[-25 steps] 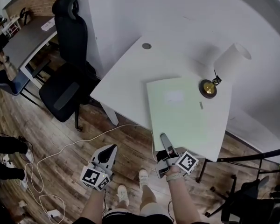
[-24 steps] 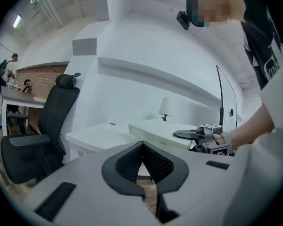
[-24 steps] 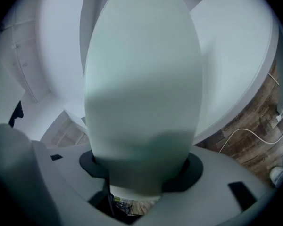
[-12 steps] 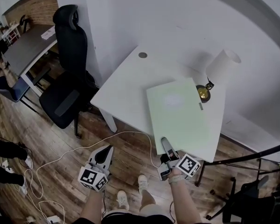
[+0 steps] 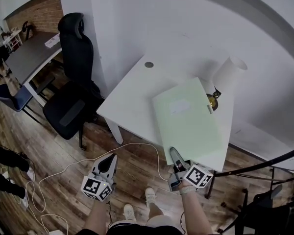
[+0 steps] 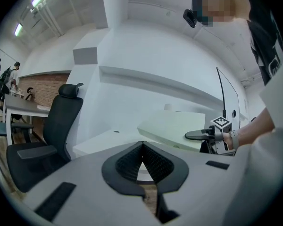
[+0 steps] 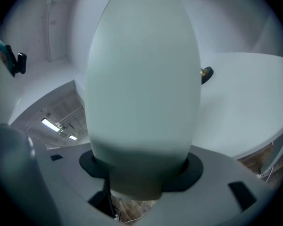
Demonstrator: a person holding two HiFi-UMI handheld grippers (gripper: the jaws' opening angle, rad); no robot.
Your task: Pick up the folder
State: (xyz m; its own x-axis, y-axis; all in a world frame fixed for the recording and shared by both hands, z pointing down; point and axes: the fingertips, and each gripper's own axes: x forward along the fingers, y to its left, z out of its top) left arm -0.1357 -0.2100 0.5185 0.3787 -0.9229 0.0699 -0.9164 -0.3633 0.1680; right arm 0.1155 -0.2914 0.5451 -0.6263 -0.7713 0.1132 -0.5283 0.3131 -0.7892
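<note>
Two hand-held grippers are at work by a white rectangular table. The right gripper is clamped on the near edge of a pale green flat cardboard folder. In the right gripper view, the right gripper has its jaws closed down to the folder's thickness. The folder rises straight out of them and fills most of the frame.

From the head view, the folder lies over the right side of the worktop, its near edge jutting past the table's near edge by the near right corner. Its far end reaches towards the far right corner. The left gripper view shows the folder raised above the tabletop, though whether any part of it touches the surface cannot be told.

The left gripper hangs low over the wooden floor, off the table's near left corner. Seen from its own camera, the left gripper has its jaws pressed together with nothing between them.

A table lamp with a white shade stands at the far right edge. Its round brass base is partly covered by the folder's far corner. The near right corner of the worktop is hidden under the folder.
</note>
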